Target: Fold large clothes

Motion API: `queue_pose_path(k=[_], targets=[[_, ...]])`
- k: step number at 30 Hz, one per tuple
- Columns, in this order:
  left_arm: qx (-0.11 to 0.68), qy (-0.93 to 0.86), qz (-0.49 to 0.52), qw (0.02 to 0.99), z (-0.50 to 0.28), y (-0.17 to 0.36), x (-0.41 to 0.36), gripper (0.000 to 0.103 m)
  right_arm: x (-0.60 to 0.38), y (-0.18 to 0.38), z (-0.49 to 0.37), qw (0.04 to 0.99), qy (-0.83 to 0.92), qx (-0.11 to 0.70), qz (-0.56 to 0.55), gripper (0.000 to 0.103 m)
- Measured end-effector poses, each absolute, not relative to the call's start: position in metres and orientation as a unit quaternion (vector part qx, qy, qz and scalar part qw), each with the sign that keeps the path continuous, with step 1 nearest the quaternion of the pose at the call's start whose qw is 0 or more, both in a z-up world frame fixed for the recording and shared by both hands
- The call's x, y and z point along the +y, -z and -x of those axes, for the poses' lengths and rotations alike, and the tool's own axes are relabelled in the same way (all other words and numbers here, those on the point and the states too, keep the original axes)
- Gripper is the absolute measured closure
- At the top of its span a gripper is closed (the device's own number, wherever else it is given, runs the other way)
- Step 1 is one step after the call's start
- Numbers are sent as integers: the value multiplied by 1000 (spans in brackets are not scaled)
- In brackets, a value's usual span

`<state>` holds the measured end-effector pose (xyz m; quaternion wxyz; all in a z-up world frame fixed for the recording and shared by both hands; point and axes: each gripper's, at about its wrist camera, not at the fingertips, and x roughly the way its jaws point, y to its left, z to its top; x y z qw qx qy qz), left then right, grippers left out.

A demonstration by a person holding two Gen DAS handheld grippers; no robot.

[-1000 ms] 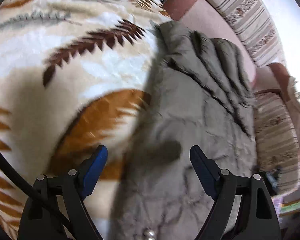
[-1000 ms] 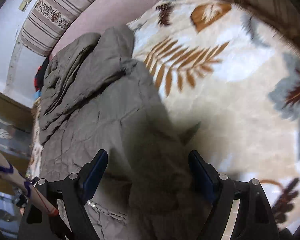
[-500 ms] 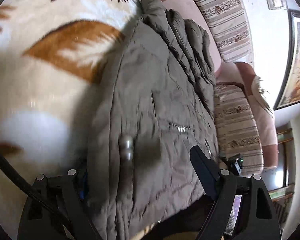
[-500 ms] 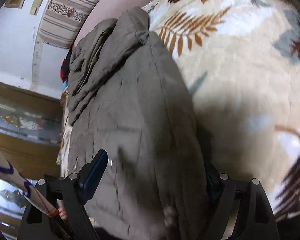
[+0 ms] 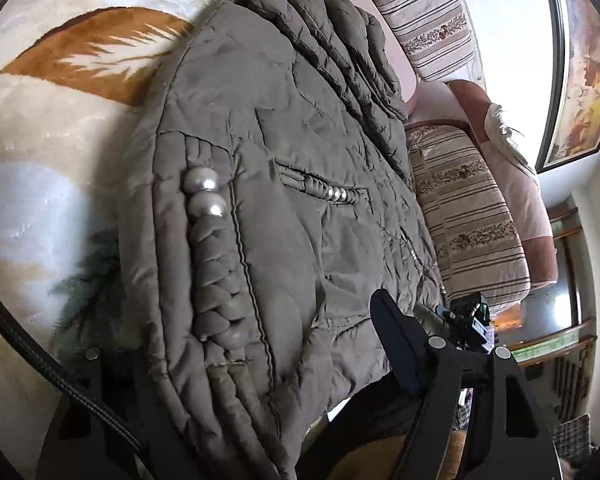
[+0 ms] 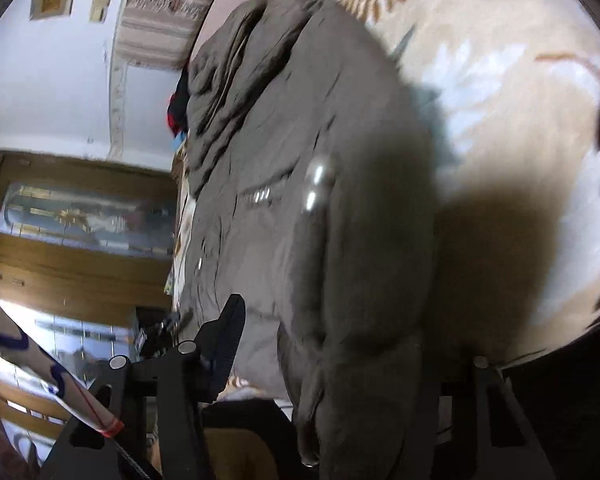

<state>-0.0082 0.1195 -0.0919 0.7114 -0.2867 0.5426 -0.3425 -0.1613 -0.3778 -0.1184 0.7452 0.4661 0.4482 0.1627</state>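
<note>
An olive padded jacket [image 5: 300,160] lies lengthwise on a cream blanket with brown leaf prints [image 5: 60,120]. Pearl beads [image 5: 204,192] trim its braided pocket edges. My left gripper [image 5: 240,320] straddles the jacket's near left corner with its jaws closing. Its right finger [image 5: 396,344] shows above the hem, and the other finger is hidden under the fabric. In the right wrist view the jacket [image 6: 280,200] bulges as a thick fold inside my right gripper [image 6: 348,320], whose jaws are also closing. Only its left finger [image 6: 228,336] shows. The blanket [image 6: 500,80] lies to the right.
Striped sofa cushions [image 5: 460,220] run along the jacket's far side, under a framed picture [image 5: 580,60] on the wall. A wooden cabinet with glass [image 6: 60,220] stands at the left of the right wrist view. A white object with blue marks [image 6: 40,368] crosses the lower left corner.
Both grippers have drawn back along the jacket to its near hem. The jaws of both have narrowed, and the jacket's edge now fills the gap between them.
</note>
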Motion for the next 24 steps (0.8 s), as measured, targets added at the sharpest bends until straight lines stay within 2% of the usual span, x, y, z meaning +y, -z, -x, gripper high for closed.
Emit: queue_pose_path(k=[6, 9, 14, 16, 18, 21, 24], targets=[[538, 333, 286, 719, 11, 92, 119, 27, -358, 118, 155, 756, -145, 451, -452, 52], [539, 332, 279, 722, 10, 89, 113, 17, -350, 101, 155, 784, -126, 433, -426, 52], [537, 307, 232, 751, 18, 81, 99, 16, -339, 103, 149, 790, -106, 444, -410, 53], [538, 285, 209, 766, 23, 78, 94, 27, -338, 103, 147, 793, -100, 452, -396, 63], [547, 249, 177, 779, 25, 76, 91, 66, -335, 99, 143, 798, -91, 456, -383, 69], [554, 229, 153, 786, 22, 67, 90, 80, -333, 93, 142, 806, -71, 464, -361, 80], [534, 230, 151, 800, 24, 41, 92, 84, -331, 74, 146, 820, -69, 451, -346, 84]])
